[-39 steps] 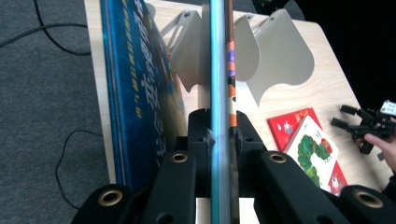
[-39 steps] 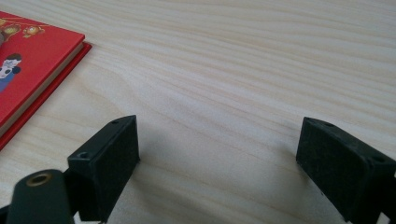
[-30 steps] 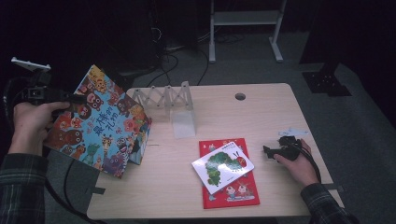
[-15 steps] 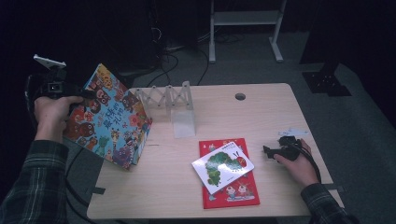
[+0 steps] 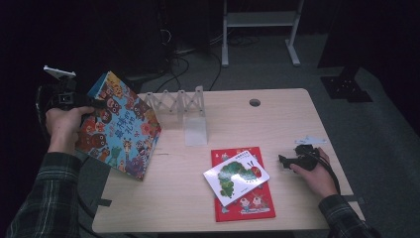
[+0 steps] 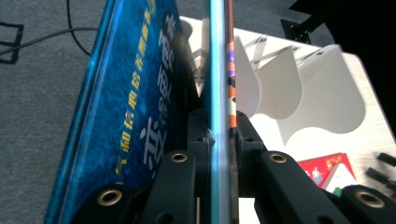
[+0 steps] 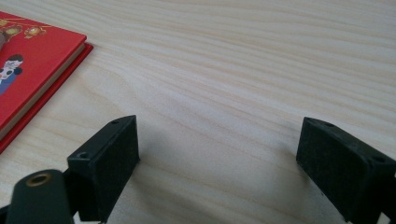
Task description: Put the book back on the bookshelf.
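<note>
1. The blue picture book (image 5: 119, 126) hangs tilted over the table's (image 5: 277, 124) left edge, beside the white folding rack (image 5: 181, 106).
2. The left gripper (image 5: 91, 106) is clamped on the book's edge.
3. The right gripper (image 5: 287, 161) rests on the table at the right with jaws wide apart and empty, near the red book (image 5: 242, 203).

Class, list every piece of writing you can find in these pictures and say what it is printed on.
Blue picture book, back cover in the left gripper view: yellow Chinese characters run along it, partly cut off and too angled to read.
Same book, front cover in the high view: large Chinese title, too blurred to read.
White caterpillar book: small print, too small to read.
Red book: no readable text.
</note>
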`<state>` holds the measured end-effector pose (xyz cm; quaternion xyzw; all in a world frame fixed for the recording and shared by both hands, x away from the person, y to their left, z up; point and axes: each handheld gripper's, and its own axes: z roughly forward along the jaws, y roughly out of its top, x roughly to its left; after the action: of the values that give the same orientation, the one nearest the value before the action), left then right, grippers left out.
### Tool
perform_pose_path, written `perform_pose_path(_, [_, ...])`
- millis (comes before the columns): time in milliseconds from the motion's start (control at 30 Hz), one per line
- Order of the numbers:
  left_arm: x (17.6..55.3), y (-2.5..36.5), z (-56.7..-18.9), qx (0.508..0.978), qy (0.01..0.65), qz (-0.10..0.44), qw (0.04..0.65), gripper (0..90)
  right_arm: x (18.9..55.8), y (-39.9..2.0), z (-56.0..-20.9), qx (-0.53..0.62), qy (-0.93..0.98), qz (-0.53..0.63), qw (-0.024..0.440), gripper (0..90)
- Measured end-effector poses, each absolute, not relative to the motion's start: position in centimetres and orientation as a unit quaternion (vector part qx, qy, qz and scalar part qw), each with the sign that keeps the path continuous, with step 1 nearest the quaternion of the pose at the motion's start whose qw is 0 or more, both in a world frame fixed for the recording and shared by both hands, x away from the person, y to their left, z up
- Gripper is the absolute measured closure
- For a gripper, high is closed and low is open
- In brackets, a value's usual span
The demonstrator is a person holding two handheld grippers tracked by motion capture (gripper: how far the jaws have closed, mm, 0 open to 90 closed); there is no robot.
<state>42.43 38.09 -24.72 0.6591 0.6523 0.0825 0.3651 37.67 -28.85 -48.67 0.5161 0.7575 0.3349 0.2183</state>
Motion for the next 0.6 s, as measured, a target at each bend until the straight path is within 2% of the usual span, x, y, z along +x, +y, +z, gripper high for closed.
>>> perform_pose_path(600, [41.8,36.1,-24.9,0.682,0.636,0.140,0.334,74.6,37.8,-28.6,-48.7,0.513,0.759,0.335,0.218,11.8])
